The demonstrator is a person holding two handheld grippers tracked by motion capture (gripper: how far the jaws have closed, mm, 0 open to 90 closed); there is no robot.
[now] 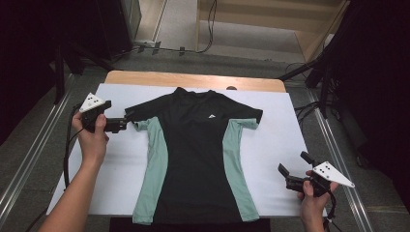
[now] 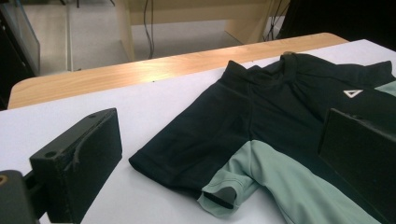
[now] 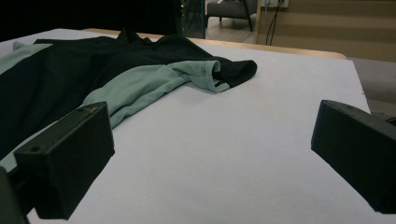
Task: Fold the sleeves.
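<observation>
My white table cover (image 1: 285, 140) lies over a wooden tabletop (image 1: 193, 79); grey floor and cables sit at 12 o'clock. The black-and-green T-shirt (image 1: 196, 154) lies flat at centre. My left gripper (image 1: 126, 122), jaws spread, meets its 9 o'clock sleeve; my right gripper (image 1: 292, 169) gapes empty at 4 o'clock.

**Black two-jaw grippers, bare forearms**

Left gripper (image 1: 123, 121): black body, blocky black jaws, grey three-cornered plate on top with small dark holes, black cable looping off its back end. Left gripper view: a jaw's upper face shows a round screw hole. Right gripper (image 1: 293, 168): same build, black with grey holed plate, black cable below the plate. Forearms bare, no sleeves in view. Left hand (image 1: 90, 140) and right hand (image 1: 313, 199) ungloved.
</observation>
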